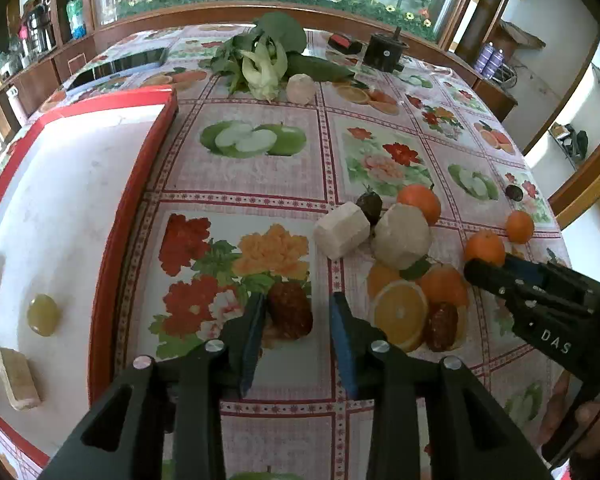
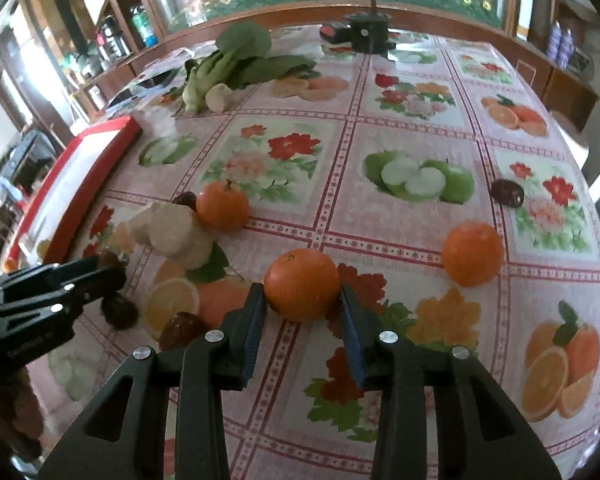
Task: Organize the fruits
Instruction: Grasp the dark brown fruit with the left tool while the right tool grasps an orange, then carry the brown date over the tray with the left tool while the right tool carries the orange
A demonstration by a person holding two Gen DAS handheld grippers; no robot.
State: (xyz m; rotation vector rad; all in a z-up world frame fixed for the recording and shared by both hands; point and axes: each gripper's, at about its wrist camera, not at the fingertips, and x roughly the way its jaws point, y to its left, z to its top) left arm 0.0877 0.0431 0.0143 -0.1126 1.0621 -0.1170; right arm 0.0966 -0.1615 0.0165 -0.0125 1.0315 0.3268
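— Since we have the orange (image 2: 302,285) sitting right between our right gripper's (image 2: 303,308) two fingers, low in the middle of the right wrist view, what could go wrong?

— It is round and smooth. Both pads look like they touch its sides, so we seem to be pinching it, but only at the tips. If we lift fast, it could pop out and roll across the tablecloth (image 2: 380,216).

— And our left gripper (image 1: 298,334)?

— Its jaws are a little apart, low in the middle of the left wrist view. The dark red date (image 1: 290,310) lies by the left finger, and we cannot tell if the pad touches it. If we close now, we might push it away.

— Where do the fruits go?

— We think the red tray (image 1: 140,184) at the left of the frame. A green grape (image 1: 43,315) already lies there.

— Anything in the way?

— The white chunks (image 1: 374,232) and another date (image 1: 442,326) lie between our grippers. A swing could knock them.
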